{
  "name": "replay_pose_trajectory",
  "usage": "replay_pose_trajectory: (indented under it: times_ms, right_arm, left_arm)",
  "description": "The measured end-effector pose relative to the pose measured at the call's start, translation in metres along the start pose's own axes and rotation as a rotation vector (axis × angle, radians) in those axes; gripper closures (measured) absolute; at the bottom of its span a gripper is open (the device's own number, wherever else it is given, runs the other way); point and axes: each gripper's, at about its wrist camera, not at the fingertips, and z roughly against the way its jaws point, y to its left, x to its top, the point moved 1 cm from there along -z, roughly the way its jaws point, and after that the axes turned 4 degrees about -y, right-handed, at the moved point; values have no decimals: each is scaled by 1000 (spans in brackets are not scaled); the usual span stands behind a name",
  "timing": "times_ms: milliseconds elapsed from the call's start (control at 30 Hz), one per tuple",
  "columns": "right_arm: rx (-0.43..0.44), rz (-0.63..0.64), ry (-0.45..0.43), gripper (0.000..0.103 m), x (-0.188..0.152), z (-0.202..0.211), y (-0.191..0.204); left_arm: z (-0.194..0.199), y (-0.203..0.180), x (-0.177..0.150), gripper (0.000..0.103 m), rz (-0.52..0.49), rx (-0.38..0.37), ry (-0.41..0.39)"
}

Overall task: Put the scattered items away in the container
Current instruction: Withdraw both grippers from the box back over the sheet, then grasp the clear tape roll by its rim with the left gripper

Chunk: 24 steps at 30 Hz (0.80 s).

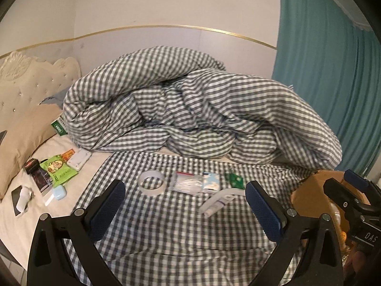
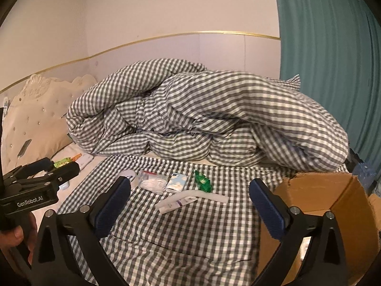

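On the bed's far left, a tufted headboard (image 1: 26,81) and a beige pillow (image 1: 23,138) border a cluster on the bare sheet (image 1: 14,217): a dark box (image 1: 32,165), a green packet (image 1: 58,170), a white case (image 1: 79,158), a pale blue case (image 1: 59,192) and a small white bottle (image 1: 22,199) lying on a dark card. The left gripper (image 1: 185,211) hovers over the checked cloth (image 1: 178,238), jaws wide with nothing between them. On that cloth, in a row, lie a tape roll (image 1: 152,182), a clear bag of white cable (image 1: 188,182), a light blue tissue pack (image 1: 211,181) and a green wrapper (image 1: 235,180); nearer the camera lies a white tube (image 1: 215,203) beside a white strip (image 2: 209,195). A bunched checked quilt (image 1: 190,109) fills the back of the bed. The right gripper (image 2: 190,208) also hovers over the cloth, jaws wide and empty, its right finger (image 2: 269,208) just in front of the cardboard box (image 2: 333,195), which stands open at the bed's right edge; some contents show inside it but cannot be told apart. A teal curtain (image 1: 333,59) hangs behind on the far right.
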Motion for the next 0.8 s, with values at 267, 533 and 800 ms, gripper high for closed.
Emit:
replay_pose_trajectory:
  times_ms: [267,533,800]
  right_arm:
    - [8,2,79,1,-13,-44,10]
    - [27,-3,161,0,-31,-97,18]
    - [35,8,223,0,-47,-146,21]
  left_arm:
    - [-31,31,-13,0,13,32,49]
    - [-88,63,-28,0,19,89,107]
    - [-150,92,-37,0,16,168,144]
